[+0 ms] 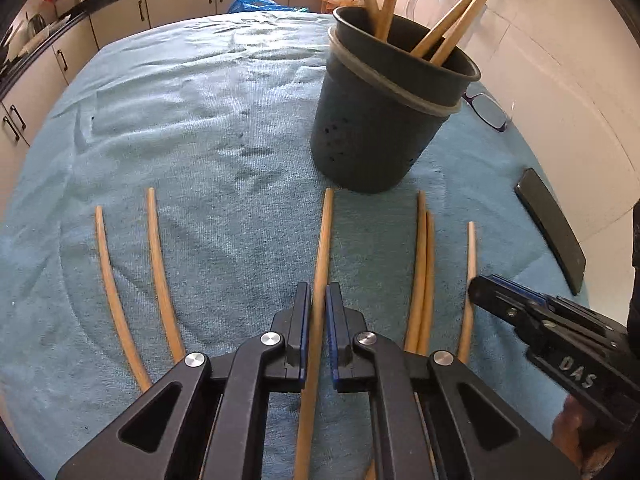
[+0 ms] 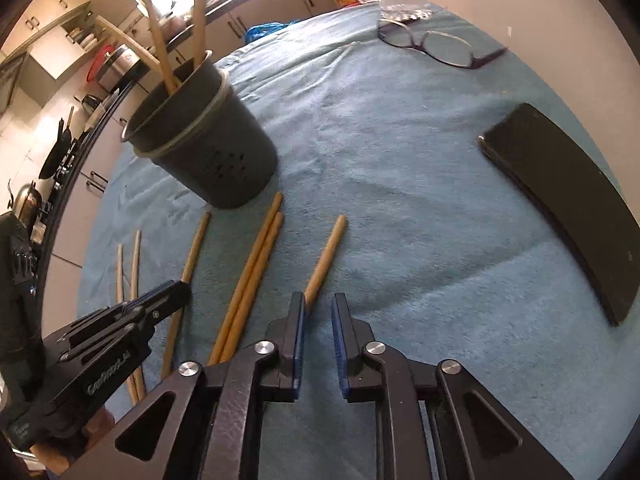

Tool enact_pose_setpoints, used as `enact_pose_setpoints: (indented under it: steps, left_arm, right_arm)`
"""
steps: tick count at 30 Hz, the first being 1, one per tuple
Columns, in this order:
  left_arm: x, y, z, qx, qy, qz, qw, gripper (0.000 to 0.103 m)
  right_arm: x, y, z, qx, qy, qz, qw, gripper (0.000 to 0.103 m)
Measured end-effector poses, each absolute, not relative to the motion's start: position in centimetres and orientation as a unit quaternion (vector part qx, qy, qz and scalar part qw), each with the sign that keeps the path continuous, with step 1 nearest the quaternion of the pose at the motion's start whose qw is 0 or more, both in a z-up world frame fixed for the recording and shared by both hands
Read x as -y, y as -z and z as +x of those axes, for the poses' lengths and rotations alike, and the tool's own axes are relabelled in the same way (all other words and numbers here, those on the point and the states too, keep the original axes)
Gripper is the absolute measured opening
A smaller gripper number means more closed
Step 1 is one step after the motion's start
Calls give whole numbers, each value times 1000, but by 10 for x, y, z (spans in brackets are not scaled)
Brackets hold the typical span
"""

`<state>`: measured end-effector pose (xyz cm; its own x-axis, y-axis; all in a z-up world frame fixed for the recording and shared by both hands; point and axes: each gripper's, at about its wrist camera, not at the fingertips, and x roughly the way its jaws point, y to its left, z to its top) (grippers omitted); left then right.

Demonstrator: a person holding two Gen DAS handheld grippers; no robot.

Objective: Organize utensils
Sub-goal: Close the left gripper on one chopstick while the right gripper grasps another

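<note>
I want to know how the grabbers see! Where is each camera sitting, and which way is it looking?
Left wrist: rides the left gripper, looking along its fingers, which straddle a chopstick; the right gripper shows too.
Right wrist: rides the right gripper, facing the towel; the left gripper shows.
Shared: dark holder, loose chopsticks, phone, glasses.

I count six wooden sticks (image 1: 322, 256) lying flat on the worktop (image 1: 200, 120) and four more standing in the one dark holder (image 1: 384, 120). I also see one pair of glasses (image 2: 436, 46), one black phone (image 2: 560, 200) and two tools (image 1: 318, 312).
</note>
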<state>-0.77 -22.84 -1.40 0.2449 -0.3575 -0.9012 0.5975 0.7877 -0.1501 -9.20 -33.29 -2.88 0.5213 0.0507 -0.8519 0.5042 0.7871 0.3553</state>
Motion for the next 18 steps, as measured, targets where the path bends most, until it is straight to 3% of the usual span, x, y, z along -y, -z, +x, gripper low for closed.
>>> enact_pose_setpoints:
  steps: [5,7,18]
  left_arm:
    - [229,13,-9,-526,298,116,788,7]
    - [231,14,-9,-525,297,107,790,7]
    - [184,-45,-28,-456,328,36,827,7]
  right_arm:
    - [314,27,-74,-485,158,236,827,20]
    - [310,27,-71,-489,163,222,828,12]
    - [311,-1,-105,-408,112,281,861,7]
